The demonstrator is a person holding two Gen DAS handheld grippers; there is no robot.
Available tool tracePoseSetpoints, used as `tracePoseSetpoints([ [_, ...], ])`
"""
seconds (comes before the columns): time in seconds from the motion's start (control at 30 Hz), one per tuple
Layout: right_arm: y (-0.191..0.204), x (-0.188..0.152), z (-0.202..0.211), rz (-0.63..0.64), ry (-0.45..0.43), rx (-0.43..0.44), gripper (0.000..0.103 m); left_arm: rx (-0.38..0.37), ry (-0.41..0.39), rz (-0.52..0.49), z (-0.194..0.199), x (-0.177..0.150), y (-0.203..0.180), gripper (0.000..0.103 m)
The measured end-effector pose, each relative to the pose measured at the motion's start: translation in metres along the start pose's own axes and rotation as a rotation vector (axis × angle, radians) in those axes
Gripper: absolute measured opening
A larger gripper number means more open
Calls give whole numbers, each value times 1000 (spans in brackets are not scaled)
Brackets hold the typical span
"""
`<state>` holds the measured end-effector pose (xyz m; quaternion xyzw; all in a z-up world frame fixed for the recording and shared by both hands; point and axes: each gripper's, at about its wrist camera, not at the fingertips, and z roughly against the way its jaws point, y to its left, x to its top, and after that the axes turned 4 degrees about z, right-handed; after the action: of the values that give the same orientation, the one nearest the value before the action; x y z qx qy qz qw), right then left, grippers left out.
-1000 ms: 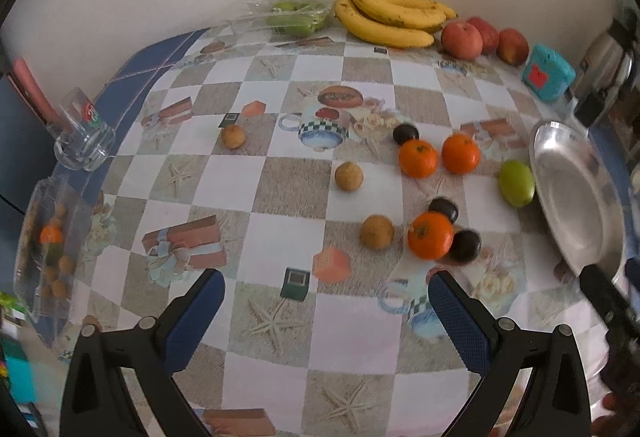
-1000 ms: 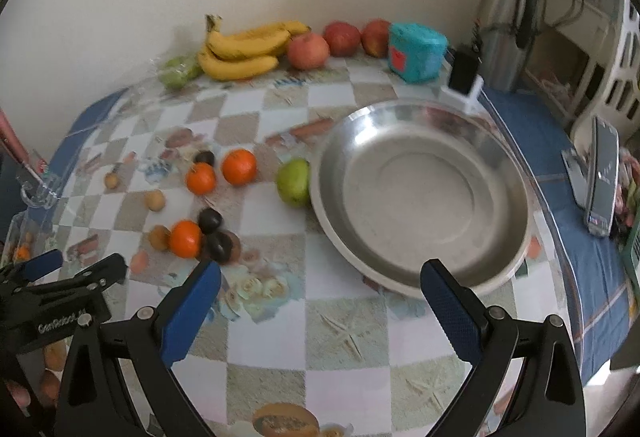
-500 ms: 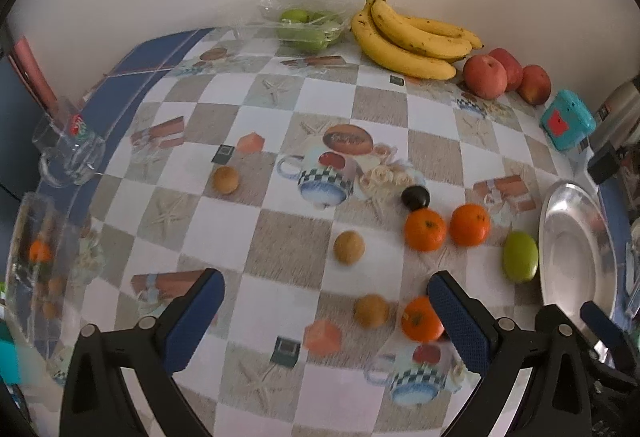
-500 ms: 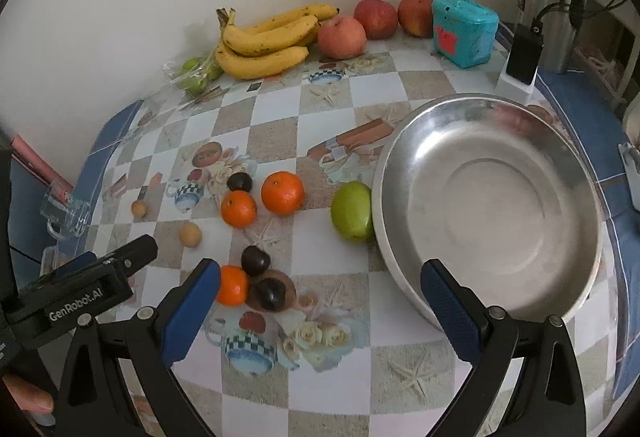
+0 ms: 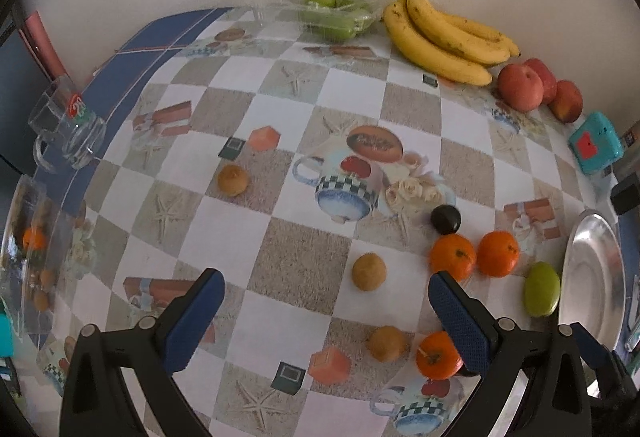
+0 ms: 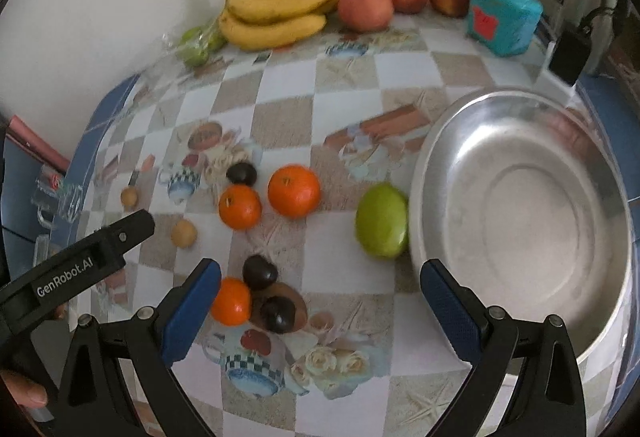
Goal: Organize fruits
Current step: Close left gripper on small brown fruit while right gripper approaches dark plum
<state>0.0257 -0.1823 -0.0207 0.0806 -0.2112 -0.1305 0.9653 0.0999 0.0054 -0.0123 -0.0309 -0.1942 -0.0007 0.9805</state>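
Observation:
Loose fruit lies on the checked tablecloth: three oranges [image 6: 294,190], [image 6: 239,206], [image 6: 231,301], dark plums [image 6: 260,271], small brown fruits [image 5: 368,271] and a green mango [image 6: 382,221] touching the rim of an empty steel bowl [image 6: 520,221]. Bananas [image 6: 280,13], red apples [image 6: 365,7] and bagged green fruit [image 5: 334,15] sit along the wall. My right gripper [image 6: 320,311] hangs open above the plums and mango. My left gripper [image 5: 326,317] is open over the brown fruits, holding nothing; its body shows in the right wrist view [image 6: 76,265].
A teal box [image 6: 502,21], a black adapter [image 6: 568,55] and a kettle stand at the back right. A glass mug [image 5: 64,133] and a clear plastic box with small fruits [image 5: 28,257] sit at the table's left edge. A hand shows at lower left [image 6: 24,393].
Both grippers have moved forward and lower toward the fruit, so the oranges, plums and mango appear larger and nearer. Both stay open. Nothing on the table has shifted.

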Motion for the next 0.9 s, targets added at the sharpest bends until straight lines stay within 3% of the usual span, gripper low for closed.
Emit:
tracePoseSetpoints([
  [0.2,-3,-8,-5,-13,21,-7,99,-15,44,-14,-5,-12,0,103],
  [0.33,-3,-12,-6,-34,38,41,82,-29,62,-5,-6,-16,2,103],
  [0.43,1,-16,-10,-37,57,80,78,-33,71,13,-7,-16,5,103],
  [0.63,10,-18,-16,-8,87,101,58,-67,131,45,-19,-19,4,101],
  [0.67,11,-18,-17,-5,91,103,53,-71,139,49,-20,-20,4,99],
  [0.9,15,-21,-23,5,114,109,44,-91,164,46,-24,-22,0,81],
])
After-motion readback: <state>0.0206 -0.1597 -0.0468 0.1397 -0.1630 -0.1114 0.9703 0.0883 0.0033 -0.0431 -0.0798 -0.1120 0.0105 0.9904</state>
